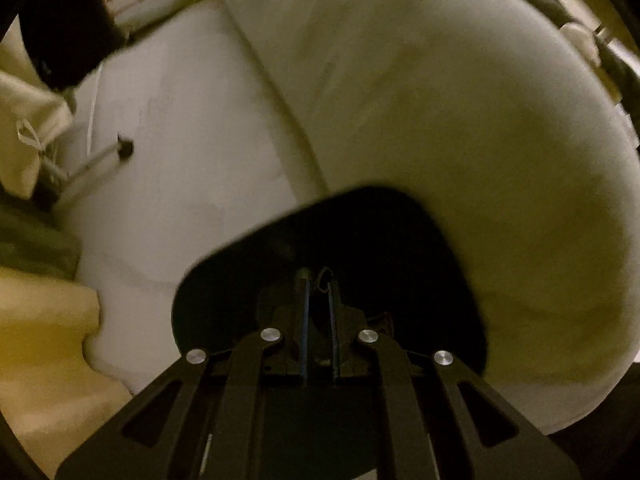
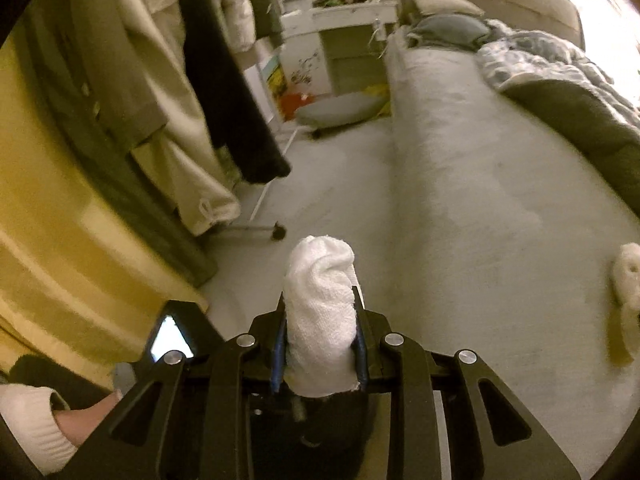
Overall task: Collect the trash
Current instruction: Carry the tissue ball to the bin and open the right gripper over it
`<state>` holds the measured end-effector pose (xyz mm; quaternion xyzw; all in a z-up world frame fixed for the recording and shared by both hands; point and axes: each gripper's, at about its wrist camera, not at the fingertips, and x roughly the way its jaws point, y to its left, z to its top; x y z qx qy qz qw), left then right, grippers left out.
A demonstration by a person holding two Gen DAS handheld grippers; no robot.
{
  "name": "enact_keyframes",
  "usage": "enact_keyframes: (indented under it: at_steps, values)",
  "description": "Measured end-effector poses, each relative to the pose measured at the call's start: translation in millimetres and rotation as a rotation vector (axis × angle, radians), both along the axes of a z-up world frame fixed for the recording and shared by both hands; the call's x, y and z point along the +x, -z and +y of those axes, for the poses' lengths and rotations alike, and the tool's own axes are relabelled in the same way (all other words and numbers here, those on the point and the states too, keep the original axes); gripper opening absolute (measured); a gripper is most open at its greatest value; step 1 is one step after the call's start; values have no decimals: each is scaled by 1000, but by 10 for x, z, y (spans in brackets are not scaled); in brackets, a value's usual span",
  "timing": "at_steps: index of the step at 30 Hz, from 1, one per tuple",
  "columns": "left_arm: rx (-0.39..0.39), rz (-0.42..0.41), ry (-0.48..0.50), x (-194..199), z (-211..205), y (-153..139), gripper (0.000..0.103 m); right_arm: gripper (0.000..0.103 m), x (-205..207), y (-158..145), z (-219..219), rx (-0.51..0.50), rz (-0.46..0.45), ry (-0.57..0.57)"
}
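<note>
My right gripper [image 2: 320,308] is shut on a rolled white towel-like wad [image 2: 320,300] that stands up between its blue-padded fingers, held above the pale floor beside the bed. My left gripper [image 1: 318,280] is nearly closed on the edge of a black flat thing [image 1: 360,248], possibly a bag or sheet, that spreads dark around the fingers; a thin thread loop shows at the tips. It hangs in front of the white bed side [image 1: 440,120].
A clothes rack with hanging coats [image 2: 160,100] stands left, its wheeled foot [image 2: 278,233] on the floor. The bed [image 2: 460,140] with a grey blanket [image 2: 560,80] runs along the right. A fluffy slipper [image 2: 628,276] lies far right. A grey cushion [image 2: 340,110] lies ahead. Yellow fabric [image 1: 40,340] is at left.
</note>
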<state>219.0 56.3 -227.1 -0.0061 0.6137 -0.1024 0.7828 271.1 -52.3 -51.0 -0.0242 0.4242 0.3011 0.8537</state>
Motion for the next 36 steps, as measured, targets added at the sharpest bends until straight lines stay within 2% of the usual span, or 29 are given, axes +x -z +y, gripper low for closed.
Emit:
enact_keyframes:
  at_steps: [6,10,13,14,16,17,20,24,29,36]
  values:
    - [21,99,2,-138,132,363,9,27,32,345,206,-42,145,-40]
    - [45,139,19,-200,174,497,10,27,14,572,344,-89,238,-75]
    - [35,134,33,-223,192,490,19,27,-12,737,447,-123,297,-100]
    - [31,129,38,-224,197,482,25,27,-19,791,485,-136,313,-108]
    - [27,118,46,-235,206,457,29,27,-22,878,526,-156,335,-118]
    - [27,109,49,-243,218,432,32,27,-24,934,553,-168,349,-123]
    - [19,80,54,-269,238,345,50,27,-19,1072,594,-199,378,-125]
    - [-7,41,53,-279,310,213,61,27,-49,1232,648,-226,411,-136]
    - [-4,-35,23,-266,478,-36,65,27,-64,1444,694,-259,445,-131]
    - [14,-226,-41,-232,755,-587,70,27,4,1749,786,-299,493,-126]
